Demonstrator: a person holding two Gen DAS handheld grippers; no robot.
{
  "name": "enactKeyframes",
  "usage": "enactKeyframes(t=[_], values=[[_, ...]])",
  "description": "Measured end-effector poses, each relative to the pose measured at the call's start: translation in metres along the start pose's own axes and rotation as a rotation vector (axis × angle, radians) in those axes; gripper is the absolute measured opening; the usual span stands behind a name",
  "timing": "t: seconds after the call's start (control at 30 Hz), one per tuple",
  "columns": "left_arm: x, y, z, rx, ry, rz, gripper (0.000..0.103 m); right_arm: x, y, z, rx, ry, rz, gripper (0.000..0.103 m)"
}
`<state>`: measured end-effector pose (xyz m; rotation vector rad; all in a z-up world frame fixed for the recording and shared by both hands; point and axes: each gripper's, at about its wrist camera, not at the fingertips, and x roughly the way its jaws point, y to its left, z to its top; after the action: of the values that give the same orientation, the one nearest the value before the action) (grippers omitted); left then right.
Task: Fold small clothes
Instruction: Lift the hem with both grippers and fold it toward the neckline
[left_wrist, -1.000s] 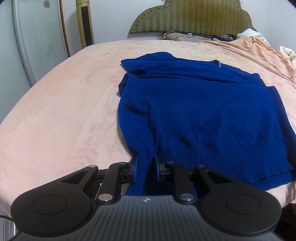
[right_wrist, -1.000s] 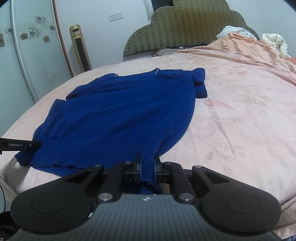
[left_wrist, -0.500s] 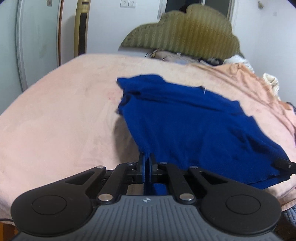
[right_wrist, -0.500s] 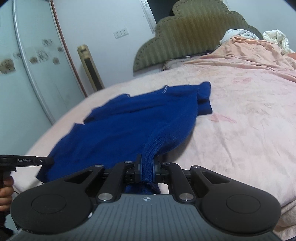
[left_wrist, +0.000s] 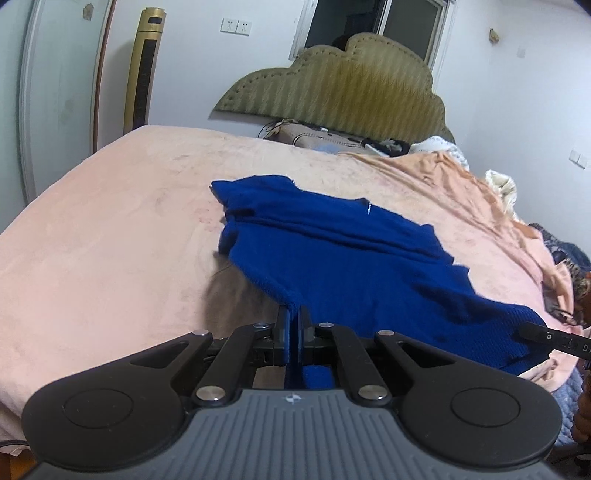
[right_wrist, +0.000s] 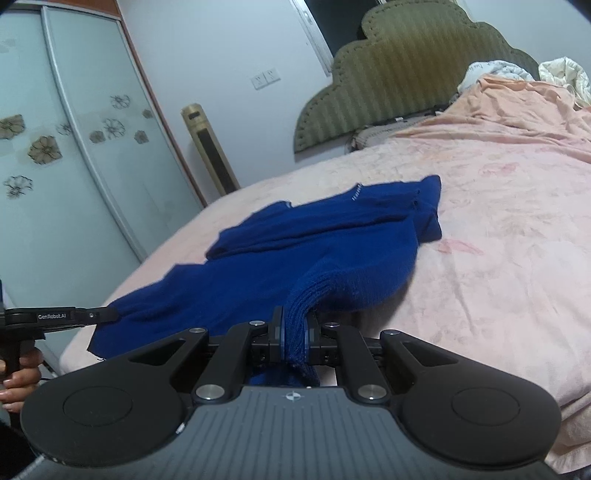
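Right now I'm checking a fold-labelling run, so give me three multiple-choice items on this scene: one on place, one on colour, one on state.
1. Where does the sweater lie?
A. on the pink bed cover
B. on the floor
C. on a chair

2. What colour is the sweater?
A. green
B. dark blue
C. white

3. How is the right gripper?
A. open, empty
B. shut on the sweater's hem
C. out of view

Key: A, the cover spreads under it; B, the knit is plainly blue in both views; B, ribbed fabric is bunched between its pads.

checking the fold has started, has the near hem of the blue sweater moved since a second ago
Yes. The near hem, then flat on the pink bedspread, is now lifted off it, pinched in both grippers.
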<state>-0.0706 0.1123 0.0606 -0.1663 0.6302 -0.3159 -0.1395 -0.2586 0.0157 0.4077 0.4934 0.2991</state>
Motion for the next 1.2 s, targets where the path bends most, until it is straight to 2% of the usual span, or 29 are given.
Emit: enactKeyframes(t=[0.23, 0.57, 0.77, 0.87, 1.07, 1.2], values=[[-0.028, 0.008, -0.002, -0.008, -0.013, -0.033, 0.004, -0.035, 0.002, 0.004, -0.008, -0.009, 0.076, 0.012], [-0.012, -0.002, 0.012, -0.006, 0.007, -0.027, 0.004, -0.036, 0.000, 0.004, 0.016, 0.004, 0.086, 0.012], [0.015, -0.018, 0.027, 0.007, 0.012, 0.080, 0.004, -0.020, -0.004, 0.011, 0.039, -0.022, 0.067, 0.012], [0.027, -0.024, 0.032, 0.011, 0.024, 0.118, 0.004, -0.010, -0.001, 0.015, 0.026, -0.041, 0.024, 0.013], [0.043, -0.028, 0.040, 0.013, 0.039, 0.148, 0.004, 0.008, 0.003, 0.021, -0.005, -0.059, -0.044, 0.013], [0.045, -0.031, 0.042, 0.017, 0.038, 0.158, 0.004, 0.014, 0.000, 0.024, 0.007, -0.063, -0.049, 0.013]])
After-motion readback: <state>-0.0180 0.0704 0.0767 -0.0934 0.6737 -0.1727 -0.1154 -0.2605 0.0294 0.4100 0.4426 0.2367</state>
